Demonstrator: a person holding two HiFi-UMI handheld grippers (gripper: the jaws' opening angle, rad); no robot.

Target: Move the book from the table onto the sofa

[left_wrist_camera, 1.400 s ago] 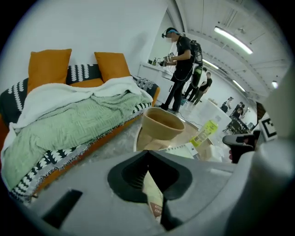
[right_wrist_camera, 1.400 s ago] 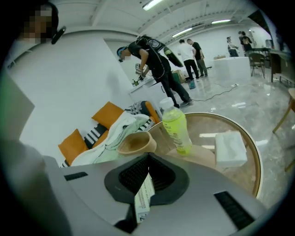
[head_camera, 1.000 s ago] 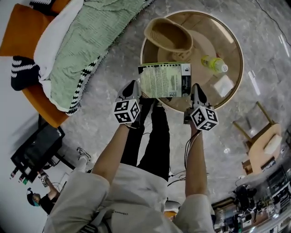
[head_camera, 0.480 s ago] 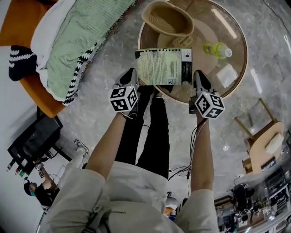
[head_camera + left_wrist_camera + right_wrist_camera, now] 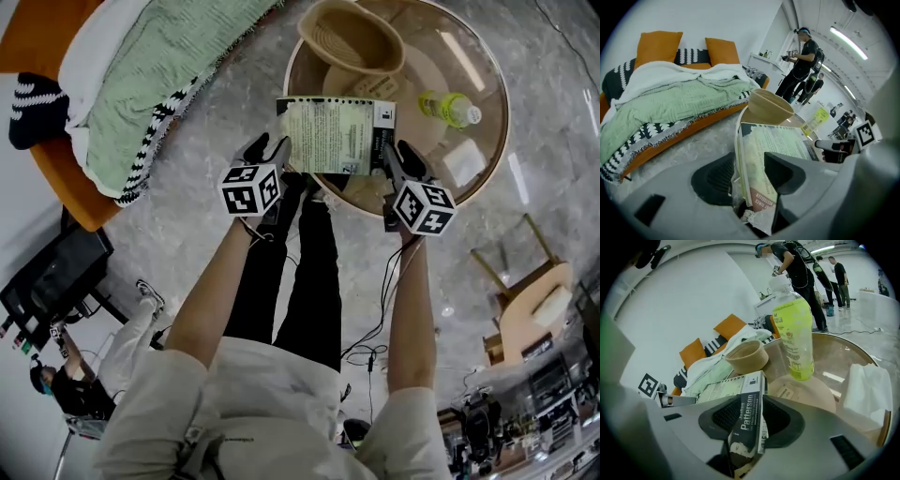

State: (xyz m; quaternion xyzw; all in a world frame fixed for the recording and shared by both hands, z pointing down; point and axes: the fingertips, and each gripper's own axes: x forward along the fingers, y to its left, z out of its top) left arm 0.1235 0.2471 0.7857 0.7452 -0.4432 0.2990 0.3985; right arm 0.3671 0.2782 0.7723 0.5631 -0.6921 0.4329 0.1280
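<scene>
Now we see the orange sofa under its green blanket at the left, and the round glass worktop at the right. Our book lies over the worktop's near edge. Its left edge stands between the jaws of the left tool and its spine between those of the right tool. Both pairs are opening, pads off it.

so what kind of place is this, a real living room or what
Probably a living-room set staged in a lab or studio: an orange sofa with a green blanket and a round glass table, but also people standing under strip lights and cables across the floor.
</scene>
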